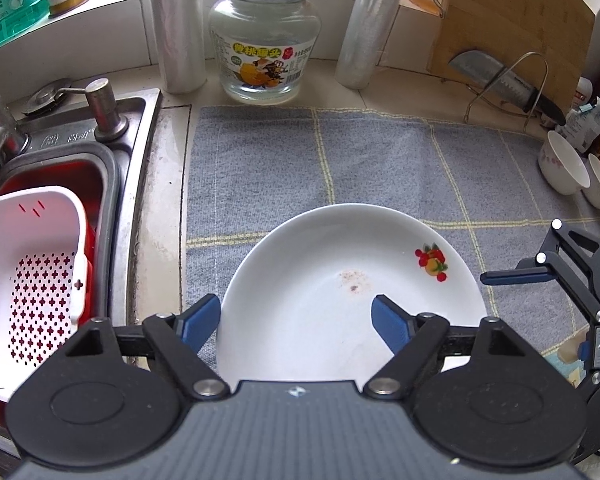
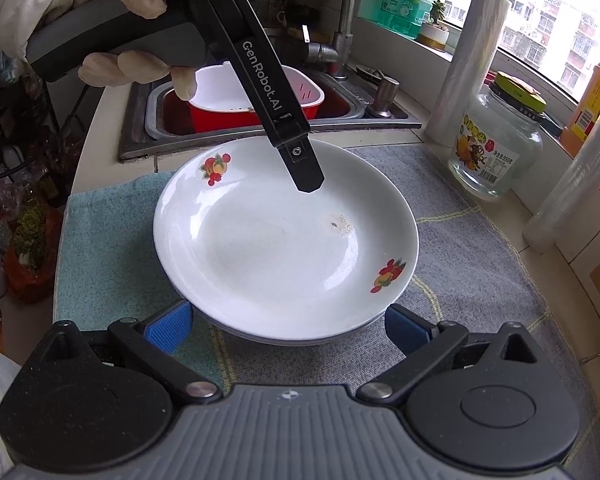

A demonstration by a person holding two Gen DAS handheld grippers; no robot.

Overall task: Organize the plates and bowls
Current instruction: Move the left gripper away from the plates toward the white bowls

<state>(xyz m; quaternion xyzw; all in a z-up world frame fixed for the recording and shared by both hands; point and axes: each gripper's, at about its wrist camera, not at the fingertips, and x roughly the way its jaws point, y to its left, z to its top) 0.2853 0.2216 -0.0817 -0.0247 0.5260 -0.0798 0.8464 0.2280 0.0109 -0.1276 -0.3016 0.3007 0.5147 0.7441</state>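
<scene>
A white plate point(image 1: 340, 292) with fruit prints lies on the grey checked cloth point(image 1: 380, 160); in the right wrist view the plate point(image 2: 276, 248) seems to rest on another plate beneath it. My left gripper point(image 1: 296, 320) is open, straddling the plate's near-left rim, one finger point(image 2: 306, 174) above the dish. My right gripper point(image 2: 288, 326) is open, its blue pads on either side of the plate's near edge; it also shows in the left wrist view point(image 1: 520, 276) at the right. Two small white bowls point(image 1: 564, 168) lie tipped at the cloth's far right.
A sink point(image 1: 112, 128) at the left holds a red tub with a white perforated basket point(image 1: 32, 264). A glass jar point(image 1: 264, 44), two film rolls point(image 1: 176, 24), a cutting board point(image 1: 512, 20) and a knife on a wire rack point(image 1: 512, 84) line the back.
</scene>
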